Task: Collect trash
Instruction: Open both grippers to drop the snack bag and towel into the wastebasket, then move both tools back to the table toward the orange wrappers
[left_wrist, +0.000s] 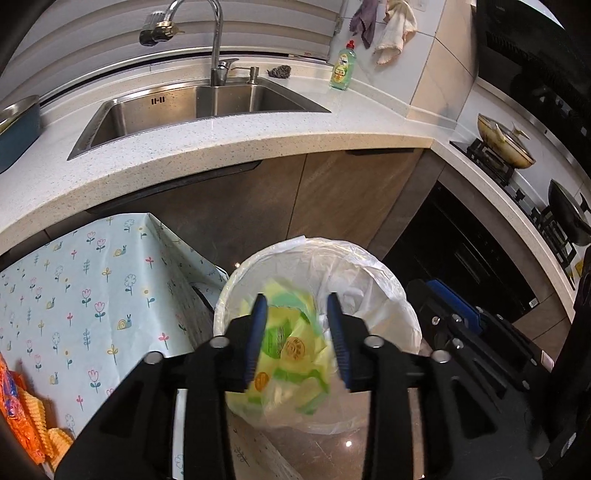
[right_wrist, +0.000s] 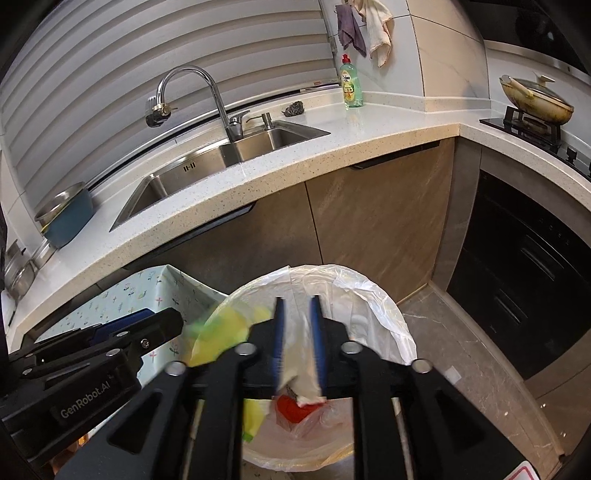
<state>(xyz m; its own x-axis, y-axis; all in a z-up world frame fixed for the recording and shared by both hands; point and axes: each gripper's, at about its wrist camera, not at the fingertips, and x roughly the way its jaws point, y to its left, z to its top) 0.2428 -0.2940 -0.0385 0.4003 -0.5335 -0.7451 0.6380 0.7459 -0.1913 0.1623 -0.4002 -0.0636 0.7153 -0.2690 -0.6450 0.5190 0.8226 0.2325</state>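
A round bin lined with a white plastic bag (left_wrist: 373, 269) stands on the floor by the cabinets; it also shows in the right wrist view (right_wrist: 373, 306). My left gripper (left_wrist: 297, 332) is open above the bin, and a blurred yellow-green wrapper (left_wrist: 291, 350) is below its fingers, inside the bin mouth. My right gripper (right_wrist: 298, 339) is over the bin, shut on a white wrapper (right_wrist: 301, 365) with a red end (right_wrist: 293, 408). The left gripper's body (right_wrist: 92, 354) shows at left, with the yellow-green wrapper (right_wrist: 225, 332) beside it.
A small table with a floral cloth (left_wrist: 85, 295) stands left of the bin, with an orange snack bag (left_wrist: 18, 413) at its near edge. Behind are the counter (left_wrist: 258, 129), sink (left_wrist: 192, 107), soap bottle (left_wrist: 343, 66) and a stove with pans (left_wrist: 506, 140).
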